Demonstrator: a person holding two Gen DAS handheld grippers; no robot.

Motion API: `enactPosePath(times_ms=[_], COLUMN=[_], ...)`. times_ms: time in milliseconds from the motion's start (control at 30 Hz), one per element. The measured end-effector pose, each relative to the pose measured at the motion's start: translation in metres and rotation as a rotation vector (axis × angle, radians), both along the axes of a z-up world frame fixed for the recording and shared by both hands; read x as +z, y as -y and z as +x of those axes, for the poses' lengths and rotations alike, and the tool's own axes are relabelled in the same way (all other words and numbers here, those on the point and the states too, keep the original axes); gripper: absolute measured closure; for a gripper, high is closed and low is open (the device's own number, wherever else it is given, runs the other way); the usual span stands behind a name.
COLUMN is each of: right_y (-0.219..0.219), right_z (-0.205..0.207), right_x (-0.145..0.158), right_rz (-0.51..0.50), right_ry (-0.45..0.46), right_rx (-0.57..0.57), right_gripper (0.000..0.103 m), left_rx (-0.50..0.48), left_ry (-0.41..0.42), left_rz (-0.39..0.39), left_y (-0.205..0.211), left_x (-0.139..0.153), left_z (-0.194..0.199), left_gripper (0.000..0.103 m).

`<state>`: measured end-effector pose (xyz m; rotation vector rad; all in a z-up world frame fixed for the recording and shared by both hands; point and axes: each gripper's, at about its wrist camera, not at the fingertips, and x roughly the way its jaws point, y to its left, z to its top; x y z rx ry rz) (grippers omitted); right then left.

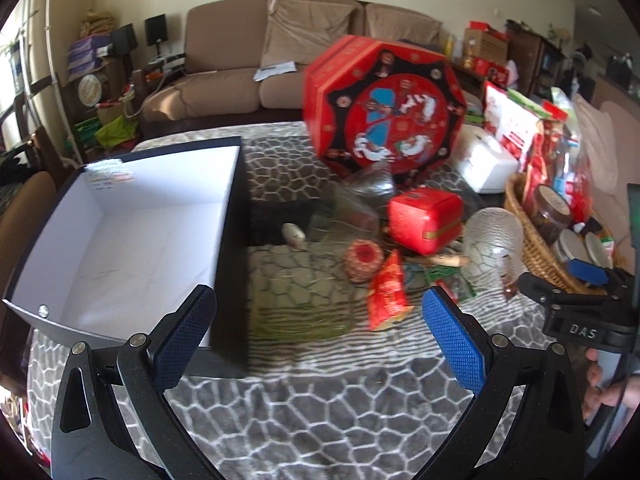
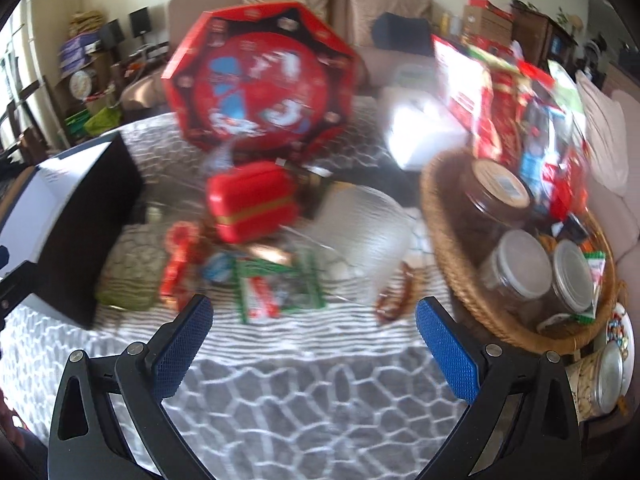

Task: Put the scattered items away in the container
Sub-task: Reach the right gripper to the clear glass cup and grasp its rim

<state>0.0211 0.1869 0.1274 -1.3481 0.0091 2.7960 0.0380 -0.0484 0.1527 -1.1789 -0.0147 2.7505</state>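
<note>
An open box (image 1: pixel 120 240), dark outside and white inside, stands empty at the left of the patterned table. Scattered to its right lie a small red tin (image 1: pixel 426 218), a frosted glass bowl (image 1: pixel 494 242), a red snack packet (image 1: pixel 388 296), a round woven ornament (image 1: pixel 364 260) and a green packet (image 2: pixel 276 292). My left gripper (image 1: pixel 320 330) hovers open over the cloth beside the box's near corner. My right gripper (image 2: pixel 314 338) is open too, just short of the green packet and the glass bowl (image 2: pixel 360 240); it also shows at the left wrist view's right edge (image 1: pixel 576 284).
A large red octagonal tin (image 1: pixel 384 108) leans upright behind the items. A wicker basket (image 2: pixel 452 280) full of jars and packets sits at the right, a white box (image 1: pixel 486 164) behind it. A brown sofa (image 1: pixel 280 60) stands beyond the table. A hand (image 1: pixel 604 384) holds the right gripper.
</note>
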Motion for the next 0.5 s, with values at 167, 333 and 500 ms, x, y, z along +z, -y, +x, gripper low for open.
enactPosePath(times_ms=[167,333,500], right_y=[-0.032,-0.045,-0.052], right_z=[0.000,-0.007,-0.020], right_x=[-0.024,-0.047,-0.064], right_rz=[-0.033,-0.124,-0.162], right_ry=[0.025,0.056,0.090], right_rx=[-0.028,-0.024,-0.034], right_gripper=[0.007,0.013,0.020], left_rx=[-0.116,-0.279,-0.331], left_ry=[-0.014,-0.055,-0.050], left_rz=[0.021,-0.004,-0.044], left_y=[-0.048,-0.110,-0.141], left_x=[-0.014,-0.030,-0.045], left_z=[-0.007,-0.021,-0.043], left_gripper=[0.000,0.000,0.013])
